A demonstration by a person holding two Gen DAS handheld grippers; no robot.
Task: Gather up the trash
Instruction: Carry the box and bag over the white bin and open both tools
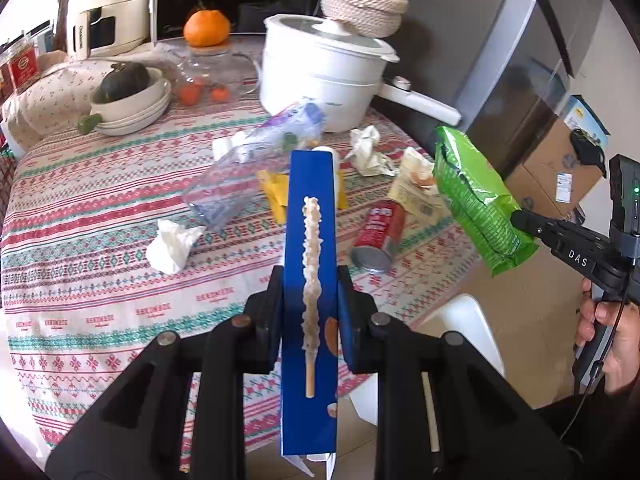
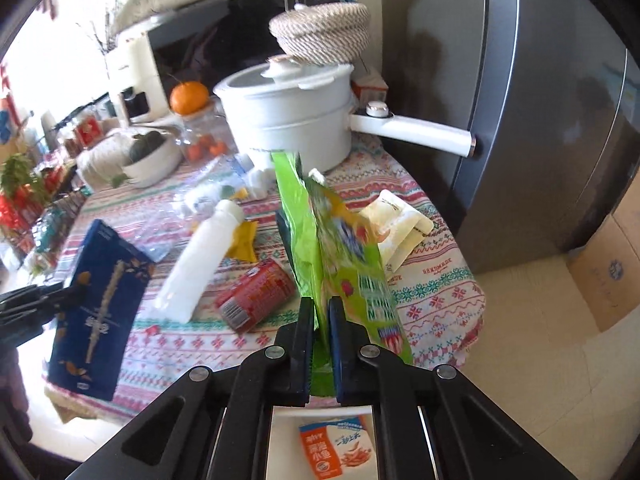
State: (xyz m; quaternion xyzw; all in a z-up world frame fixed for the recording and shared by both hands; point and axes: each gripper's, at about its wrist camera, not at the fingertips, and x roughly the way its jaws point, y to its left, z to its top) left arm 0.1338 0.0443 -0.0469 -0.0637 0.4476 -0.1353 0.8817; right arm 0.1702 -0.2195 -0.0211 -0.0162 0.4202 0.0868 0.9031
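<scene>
Left wrist view. Your left hand-held gripper [image 1: 308, 300] is narrowed onto the blue box [image 1: 310, 280], pads pressing its two thin sides; held edge-on, the long carton stands stiff between the pads and does not sag. It is lifted clear of the bench [image 1: 80, 248], pointing steeply downward over the near edge. Off to the right, your right hand [image 1: 608, 344] carries the other tool, with the green snack bag [image 1: 476, 196] hanging from its tip beyond the bench edge. Still lying on the cloth: red can [image 1: 380, 232], crumpled tissue [image 1: 174, 246], a second tissue wad [image 1: 366, 148], clear plastic bottle [image 1: 236, 184], yellow wrapper [image 1: 276, 192].

Right wrist view. Your right hand-held gripper [image 2: 320, 320] is closed almost fully, pinching the bag's bottom seam [image 2: 320, 376], a sound hold for a limp packet, which rises floppy ahead of the pads. The tool tilts steeply down, raised above the bench. Below it, a small orange-and-white carton [image 2: 336, 452] lies in what looks like a white container, probably the collection point. Also visible: a white bottle [image 2: 204, 248] and a cream packet [image 2: 400, 224] on the cloth, and the white pot [image 2: 288, 120] at the back, not trash.
</scene>
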